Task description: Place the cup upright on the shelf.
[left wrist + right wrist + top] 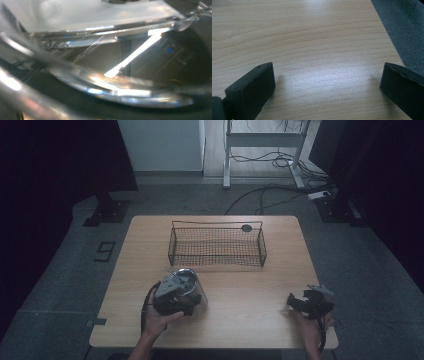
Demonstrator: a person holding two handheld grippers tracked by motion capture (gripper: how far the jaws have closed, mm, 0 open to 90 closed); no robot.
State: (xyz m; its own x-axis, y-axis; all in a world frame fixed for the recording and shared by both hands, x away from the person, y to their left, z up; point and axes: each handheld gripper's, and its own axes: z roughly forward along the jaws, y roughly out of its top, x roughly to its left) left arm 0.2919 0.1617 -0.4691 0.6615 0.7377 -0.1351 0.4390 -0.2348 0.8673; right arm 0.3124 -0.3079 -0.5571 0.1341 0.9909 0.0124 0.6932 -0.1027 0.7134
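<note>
Pale wooden desk (250, 305) at centre of the high view, grey carpet all round. At 12 o'clock on the desk, a long dark wire basket (217, 246), upright, with a small dark round thing (246, 227) at its far rim. At about 8 o'clock, near the front edge and well apart from the basket, a shiny metal pot (189, 285) with a clear, glassy part at its right side. Directly over and against the pot, the left claw (172, 292), gripped from below by the left hand (159, 319); from the left gripper view, only blurred bright metal and a curved rim (120, 91) very close up, so cannot tell how far the jaws stand apart or whether anything is clamped. At about 4 o'clock, near the right front corner, the right claw (306, 303) in the right hand (312, 327), low over bare wood; in the right gripper view, right claw (328, 85) spread wide, jaws far apart, nothing between them but desk surface (312, 37).
</note>
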